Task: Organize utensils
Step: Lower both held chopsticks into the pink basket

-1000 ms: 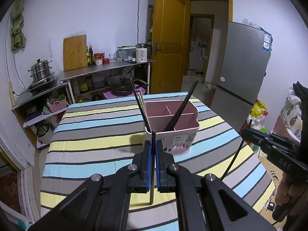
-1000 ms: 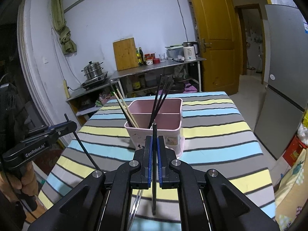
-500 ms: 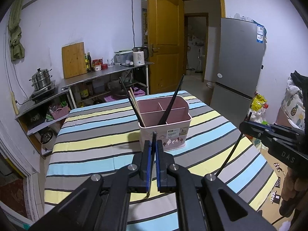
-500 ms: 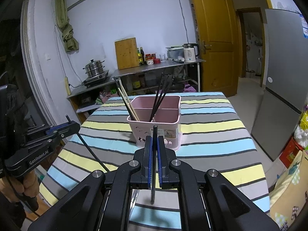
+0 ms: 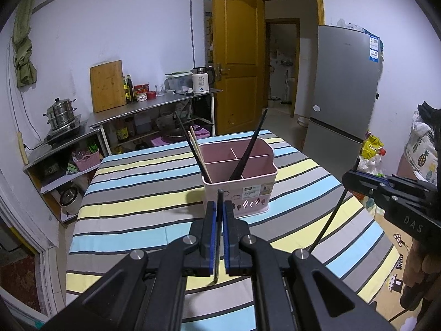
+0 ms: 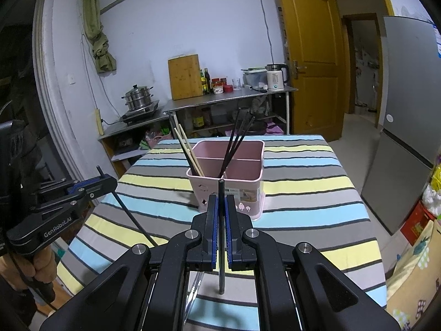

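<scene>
left wrist: above near-left counter (image 5: 143, 193) edge, faces far along fingers (image 5: 210, 237) to caddy (image 5: 239, 182) | right wrist: near-right, same heading | shared: caddy (image 6: 228, 176), striped counter, far shelf (image 5: 154, 107), door (image 6: 311, 63); each sees other gripper

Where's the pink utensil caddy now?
Both wrist views: pink plastic utensil caddy stands mid-table on the striped tablecloth, just beyond both chopstick-holding hand-held grippers.

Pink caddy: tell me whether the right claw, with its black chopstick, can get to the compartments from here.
Probably yes. The right claw is shut on a black chopstick, the pink caddy stands straight ahead on the striped tablecloth, and nothing lies between; the left claw stays off to the side.
</scene>
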